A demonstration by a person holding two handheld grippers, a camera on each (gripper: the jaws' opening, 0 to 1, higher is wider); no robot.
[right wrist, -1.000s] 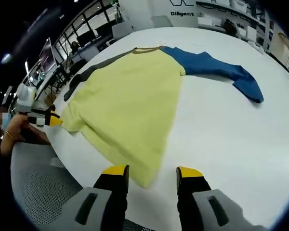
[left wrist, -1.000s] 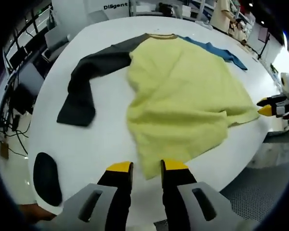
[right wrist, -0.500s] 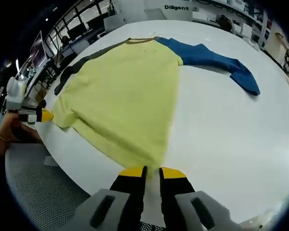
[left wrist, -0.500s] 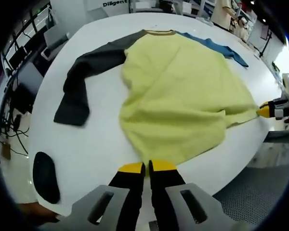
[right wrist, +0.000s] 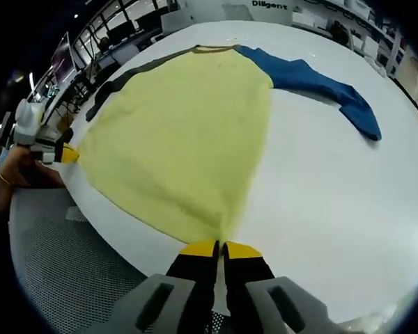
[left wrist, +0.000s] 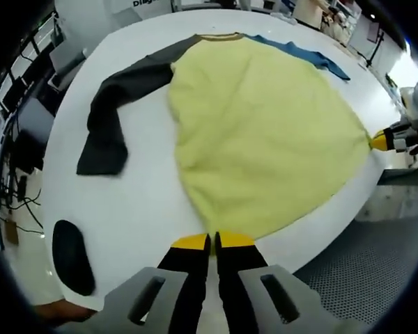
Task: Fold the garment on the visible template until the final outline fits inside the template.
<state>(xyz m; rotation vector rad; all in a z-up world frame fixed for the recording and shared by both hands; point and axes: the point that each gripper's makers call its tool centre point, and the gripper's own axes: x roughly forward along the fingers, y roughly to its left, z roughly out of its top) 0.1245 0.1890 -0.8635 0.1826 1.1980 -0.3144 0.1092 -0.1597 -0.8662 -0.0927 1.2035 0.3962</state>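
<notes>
A round white bench [left wrist: 139,209] carries the work, with an office of desks, monitors and shelving blurred behind it and grey perforated flooring [right wrist: 63,271] below its near edge. Spread flat on the bench lies the garment [left wrist: 258,132] — a yellow-bodied top with a dark grey sleeve [left wrist: 115,104] on one side and a blue sleeve [right wrist: 320,87] on the other, its brownish collar [left wrist: 219,36] at the far end from you.

In the left gripper view, your left claw [left wrist: 214,241] sits at the bench's near edge with its yellow tips pressed together on the corner of the yellow hem, pinching the garment there. A black oval patch [left wrist: 71,256] lies on the bench to the left of that claw, apart from the cloth. At the right rim of this view your other claw shows small, its yellow tip meeting the opposite hem corner.

In the right gripper view, your right claw [right wrist: 221,248] is likewise closed on the garment, its tips nipping the hem corner where the yellow body comes to a point. The hem runs taut between the two corners. At the left of this view the left claw appears with your hand [right wrist: 17,177] behind it — a thin bracelet is on the wrist. The blue sleeve lies angled outward on bare bench, well clear of both claws.
</notes>
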